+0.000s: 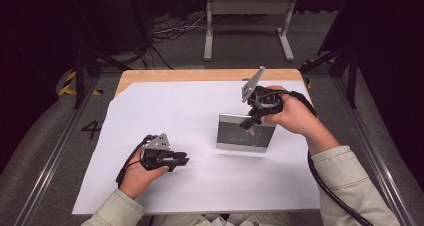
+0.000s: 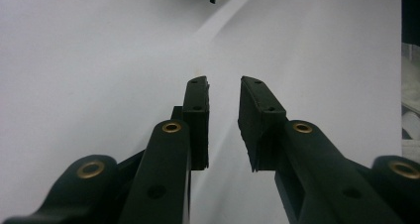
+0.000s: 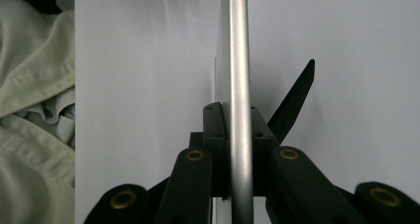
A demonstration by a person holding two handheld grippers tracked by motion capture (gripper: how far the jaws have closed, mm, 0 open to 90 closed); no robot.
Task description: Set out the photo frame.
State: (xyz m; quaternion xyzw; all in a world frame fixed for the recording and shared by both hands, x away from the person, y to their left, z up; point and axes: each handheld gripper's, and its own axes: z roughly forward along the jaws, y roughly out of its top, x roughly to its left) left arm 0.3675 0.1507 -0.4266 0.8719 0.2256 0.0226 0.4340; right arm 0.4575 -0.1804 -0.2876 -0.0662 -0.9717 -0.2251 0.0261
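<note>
Right claw (image 1: pixel 251 120) clamps the top edge of the silver-rimmed photo frame (image 1: pixel 245 132) to keep it upright mid-desk on the white sheet (image 1: pixel 165 111), while left claw (image 1: pixel 180 160) rests released and empty nearby, likely waiting.

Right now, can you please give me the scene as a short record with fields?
held thing: silver picture frame, standing upright on its lower edge
right tongs: shut on the frame's top edge
left tongs: open, nothing between them, low over the sheet
surface: white paper sheet on a wooden table
frame stand: black back leg folded out
</note>
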